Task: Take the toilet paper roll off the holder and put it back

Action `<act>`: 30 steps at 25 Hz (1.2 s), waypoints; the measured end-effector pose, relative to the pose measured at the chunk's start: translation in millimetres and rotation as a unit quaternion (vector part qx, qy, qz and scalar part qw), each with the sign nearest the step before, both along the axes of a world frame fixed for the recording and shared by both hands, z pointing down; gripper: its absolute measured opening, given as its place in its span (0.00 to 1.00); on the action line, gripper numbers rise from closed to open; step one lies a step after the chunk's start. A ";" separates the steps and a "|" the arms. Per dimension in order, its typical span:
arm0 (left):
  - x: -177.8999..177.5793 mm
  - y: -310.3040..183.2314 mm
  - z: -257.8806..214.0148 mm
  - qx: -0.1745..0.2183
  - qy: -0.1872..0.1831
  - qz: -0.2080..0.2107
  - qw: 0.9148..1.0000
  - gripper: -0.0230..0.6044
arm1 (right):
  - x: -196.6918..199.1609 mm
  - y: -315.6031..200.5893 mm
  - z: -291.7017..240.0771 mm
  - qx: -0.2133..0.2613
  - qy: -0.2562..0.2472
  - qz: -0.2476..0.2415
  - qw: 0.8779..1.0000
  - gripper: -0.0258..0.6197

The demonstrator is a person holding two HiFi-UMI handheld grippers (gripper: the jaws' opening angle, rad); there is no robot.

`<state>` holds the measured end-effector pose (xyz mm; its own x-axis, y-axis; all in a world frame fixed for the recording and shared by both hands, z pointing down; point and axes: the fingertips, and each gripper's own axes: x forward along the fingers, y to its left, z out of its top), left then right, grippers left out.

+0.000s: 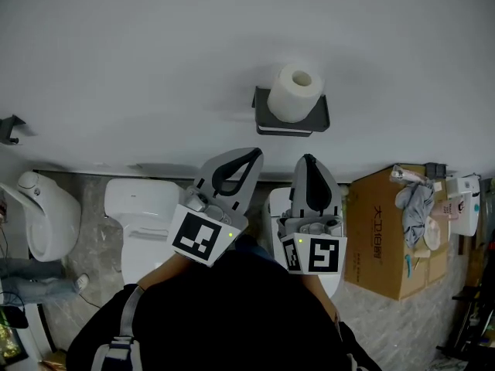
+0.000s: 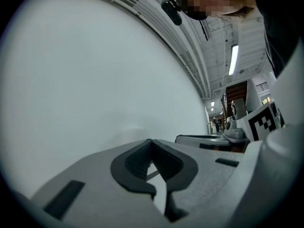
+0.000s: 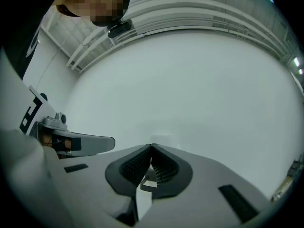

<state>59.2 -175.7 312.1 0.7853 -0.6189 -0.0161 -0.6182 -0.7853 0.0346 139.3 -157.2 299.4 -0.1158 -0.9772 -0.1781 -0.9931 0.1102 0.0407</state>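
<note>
I'm holding my left gripper [image 1: 252,155] and right gripper [image 1: 308,159] closed and empty at mid-frame, below the toilet paper roll [image 1: 294,91] sitting on its holder [image 1: 318,119].

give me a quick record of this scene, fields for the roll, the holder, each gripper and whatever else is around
toilet paper roll: white, sitting on the holder
holder: dark, fixed to the white wall
left gripper: jaws together, nothing between them, below the holder, clear of the roll
right gripper: jaws together, nothing between them, below the holder, clear of the roll
contact: neither gripper touches roll or holder
surroundings: toilet lower left, cardboard box at right
</note>
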 end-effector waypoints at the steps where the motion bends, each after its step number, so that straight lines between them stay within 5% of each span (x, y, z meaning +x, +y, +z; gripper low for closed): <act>1: 3.2 -3.5 -0.4 0.000 0.000 -0.005 1.000 0.05 | 2.8 -4.6 0.1 0.000 -0.001 -0.006 1.000 0.08; 19: 36.1 -37.0 -6.9 0.004 0.004 -0.094 0.996 0.05 | 29.2 -55.3 -7.0 0.004 0.007 -0.104 0.995 0.08; 30: 38.7 -46.2 -9.5 0.005 0.005 -0.085 0.996 0.05 | 24.2 -62.1 -9.3 0.003 -0.002 -0.105 0.994 0.08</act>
